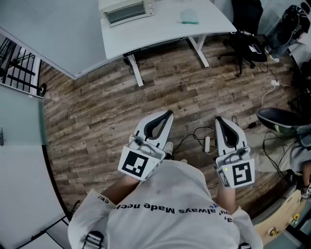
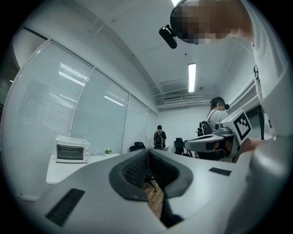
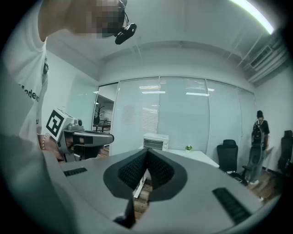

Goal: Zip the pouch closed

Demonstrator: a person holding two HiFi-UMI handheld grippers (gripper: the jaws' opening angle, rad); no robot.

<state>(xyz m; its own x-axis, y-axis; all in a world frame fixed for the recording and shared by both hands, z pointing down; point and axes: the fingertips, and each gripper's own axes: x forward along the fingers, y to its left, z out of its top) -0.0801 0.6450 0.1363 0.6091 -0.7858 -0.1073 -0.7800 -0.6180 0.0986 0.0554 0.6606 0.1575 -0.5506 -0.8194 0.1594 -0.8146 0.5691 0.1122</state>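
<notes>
No pouch shows in any view. My left gripper (image 1: 167, 115) is held in front of the person's chest over the wood floor, its jaws meeting at the tip, with nothing between them (image 2: 147, 153). My right gripper (image 1: 219, 119) hangs beside it, about a hand's width to the right, also shut and empty (image 3: 147, 151). Both point forward toward a white desk (image 1: 160, 30). A small pale green flat item (image 1: 189, 17) lies on that desk; what it is cannot be told.
A white toaster oven (image 1: 125, 10) stands at the desk's left end. Black office chairs (image 1: 248, 44) and bags sit at the far right. Cables and a power strip (image 1: 206, 144) lie on the floor (image 1: 97, 121) just ahead. A person (image 2: 160, 136) stands far off.
</notes>
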